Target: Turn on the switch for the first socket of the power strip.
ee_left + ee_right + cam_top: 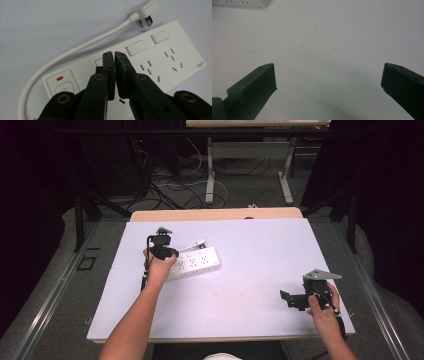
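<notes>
Jaws of the left gripper (114, 55) sit together, tips on the power strip (155, 60) at its rocker switch row. Right gripper (328, 77), far nearer the table's right edge, stands spread wide, empty.

looks like a lab or recording studio. black curtains (30, 220) around a lit work area, grey carpet (65, 285), loose cables (165, 185) tangled on the floor by dark equipment (115, 160). plain table (250, 265) under a white sheet, floor rails (47, 305) alongside, a second bench (250, 150) on metal legs behind. nothing homely anywhere.
</notes>
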Demonstrator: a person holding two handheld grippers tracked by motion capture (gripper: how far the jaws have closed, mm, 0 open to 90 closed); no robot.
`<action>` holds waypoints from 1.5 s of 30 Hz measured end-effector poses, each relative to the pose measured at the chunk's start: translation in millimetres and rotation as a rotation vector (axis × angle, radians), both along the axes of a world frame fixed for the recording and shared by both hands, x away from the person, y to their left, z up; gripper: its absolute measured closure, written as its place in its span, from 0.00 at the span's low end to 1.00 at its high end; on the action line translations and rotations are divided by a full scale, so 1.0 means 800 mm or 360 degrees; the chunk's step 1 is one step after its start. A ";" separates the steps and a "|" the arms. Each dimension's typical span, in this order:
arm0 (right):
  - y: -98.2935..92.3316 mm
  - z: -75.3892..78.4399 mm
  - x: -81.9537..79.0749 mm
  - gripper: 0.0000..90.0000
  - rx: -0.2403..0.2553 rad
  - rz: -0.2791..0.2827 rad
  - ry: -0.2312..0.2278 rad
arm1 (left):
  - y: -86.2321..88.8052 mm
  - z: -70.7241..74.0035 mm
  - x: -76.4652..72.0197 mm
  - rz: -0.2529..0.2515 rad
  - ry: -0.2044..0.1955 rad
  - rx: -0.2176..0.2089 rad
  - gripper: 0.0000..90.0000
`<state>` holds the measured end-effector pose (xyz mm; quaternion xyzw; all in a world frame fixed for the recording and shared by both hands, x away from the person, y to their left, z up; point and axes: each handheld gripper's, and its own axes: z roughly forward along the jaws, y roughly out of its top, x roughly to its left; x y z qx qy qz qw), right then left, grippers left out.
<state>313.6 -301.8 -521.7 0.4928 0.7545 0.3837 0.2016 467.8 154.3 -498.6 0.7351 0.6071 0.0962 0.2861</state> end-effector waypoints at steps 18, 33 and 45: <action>0.000 0.000 -0.001 0.00 0.0006 -0.0001 -0.0002 | -0.001 0.012 -0.014 -0.0079 -0.0034 -0.0030 0.90; -0.001 0.000 -0.003 0.00 0.0006 -0.0010 -0.0001 | -0.005 0.029 -0.034 -0.0161 -0.0086 -0.0074 0.82; -0.002 0.001 -0.003 0.00 0.0002 -0.0012 -0.0007 | -0.010 0.039 -0.051 -0.0256 -0.0137 -0.0088 0.72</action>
